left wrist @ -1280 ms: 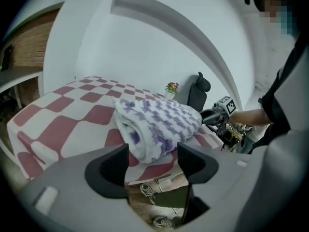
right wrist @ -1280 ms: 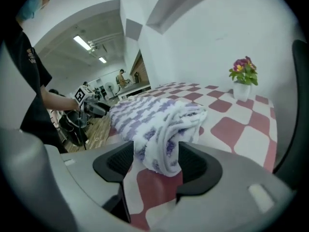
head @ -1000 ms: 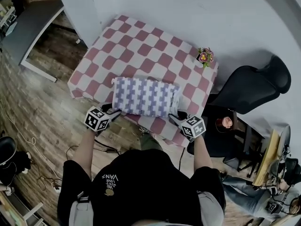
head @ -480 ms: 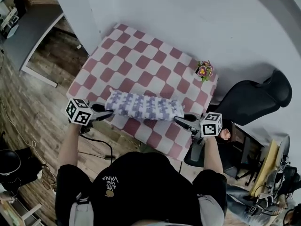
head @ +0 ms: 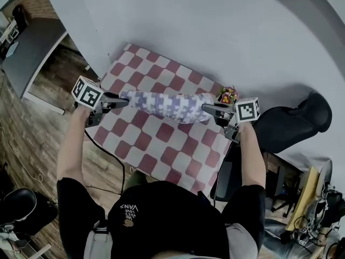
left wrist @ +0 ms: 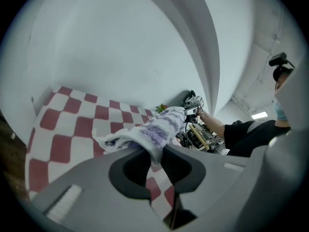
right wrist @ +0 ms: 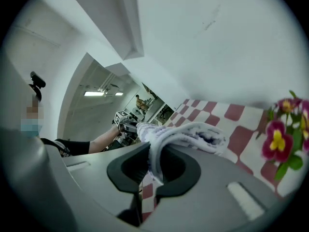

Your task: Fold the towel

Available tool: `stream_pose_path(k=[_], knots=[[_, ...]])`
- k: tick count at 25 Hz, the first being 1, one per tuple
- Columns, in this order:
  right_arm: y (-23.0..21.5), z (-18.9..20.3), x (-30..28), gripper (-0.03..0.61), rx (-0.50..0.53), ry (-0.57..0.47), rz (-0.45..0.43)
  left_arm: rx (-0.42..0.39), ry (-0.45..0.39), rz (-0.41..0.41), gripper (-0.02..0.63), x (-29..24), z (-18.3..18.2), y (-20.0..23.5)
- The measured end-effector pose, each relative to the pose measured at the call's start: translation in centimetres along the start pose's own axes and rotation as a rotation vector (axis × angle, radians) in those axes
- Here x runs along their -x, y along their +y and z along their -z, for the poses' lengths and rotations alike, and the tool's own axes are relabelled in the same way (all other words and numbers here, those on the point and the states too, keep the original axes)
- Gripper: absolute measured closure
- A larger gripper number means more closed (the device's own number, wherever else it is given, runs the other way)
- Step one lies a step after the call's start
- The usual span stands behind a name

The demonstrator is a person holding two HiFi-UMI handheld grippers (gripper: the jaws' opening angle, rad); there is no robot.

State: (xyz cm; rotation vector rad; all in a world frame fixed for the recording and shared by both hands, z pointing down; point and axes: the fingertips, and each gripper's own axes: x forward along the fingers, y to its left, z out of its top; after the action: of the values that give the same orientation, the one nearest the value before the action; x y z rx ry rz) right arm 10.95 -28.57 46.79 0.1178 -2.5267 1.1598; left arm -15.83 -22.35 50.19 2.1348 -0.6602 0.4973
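The purple-and-white checked towel (head: 167, 104) hangs stretched in the air between my two grippers, above the table with the red-and-white checked cloth (head: 161, 144). My left gripper (head: 125, 101) is shut on the towel's left end, and my right gripper (head: 206, 108) is shut on its right end. In the left gripper view the towel (left wrist: 159, 129) bunches out of the pinched jaws of that gripper (left wrist: 153, 156). The right gripper view shows the towel (right wrist: 188, 132) clamped the same way in the right gripper (right wrist: 153, 170). Both sets of jaws have closed on the cloth within the last second.
A small pot of flowers (head: 227, 95) stands on the table's far right corner, just beside the right gripper. A white wall rises behind the table. A black chair (head: 294, 123) is to the right. A grey desk (head: 27, 47) stands at the far left over wooden floor.
Both grippers have gripped the towel at the near edge of the table and lifted it up and away from me. The towel has gone from lying flat to hanging taut between them.
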Motion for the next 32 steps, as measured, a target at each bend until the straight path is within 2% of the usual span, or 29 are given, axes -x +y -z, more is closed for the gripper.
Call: stream_pose_path(k=[2,4,6,9,13,16,19,22,26,29,32], knots=[[-0.5,-2.3,-0.1,0.535,0.019,-0.048,0.034,-0.058,-0.026,-0.018,0.551,0.8,-3.2,0.9],[-1.2,-3.5,-0.2,0.535,0.082,-0.1,0.09,-0.133,-0.044,-0.027,0.551,1.3,-5.5,1.4],[-2.1,-2.7,-0.8,0.534,0.128,-0.133,0.142,-0.185,-0.025,-0.029,0.551,0.8,-5.6,2.4],[-3.8,1.5,-2.9,0.535,0.087,-0.143,0.171,-0.181,0.025,-0.018,0.552,-0.8,-2.0,4.5],[-4.3,9.6,-5.4,0.535,-0.012,-0.128,0.192,-0.149,0.107,0.029,0.551,-2.6,5.4,5.6],[-3.6,15.2,-6.8,0.534,-0.052,-0.107,0.222,-0.125,0.128,0.067,0.551,-3.0,10.2,5.3],[-3.0,19.2,-7.8,0.531,-0.061,-0.085,0.276,-0.138,0.145,0.08,0.551,-3.1,13.7,4.9],[-3.4,21.7,-8.3,0.511,-0.035,-0.044,0.369,-0.165,0.161,0.058,0.551,-3.5,15.9,4.9],[-4.2,24.1,-8.2,0.445,-0.018,0.018,0.491,-0.231,0.193,-0.004,0.549,-4.2,17.2,5.6],[-4.1,24.5,-7.9,0.421,-0.039,-0.005,0.53,-0.268,0.219,-0.038,0.548,-4.5,17.8,5.8],[-3.6,24.5,-7.5,0.387,-0.06,-0.021,0.525,-0.253,0.217,-0.049,0.546,-4.6,18.3,6.0]])
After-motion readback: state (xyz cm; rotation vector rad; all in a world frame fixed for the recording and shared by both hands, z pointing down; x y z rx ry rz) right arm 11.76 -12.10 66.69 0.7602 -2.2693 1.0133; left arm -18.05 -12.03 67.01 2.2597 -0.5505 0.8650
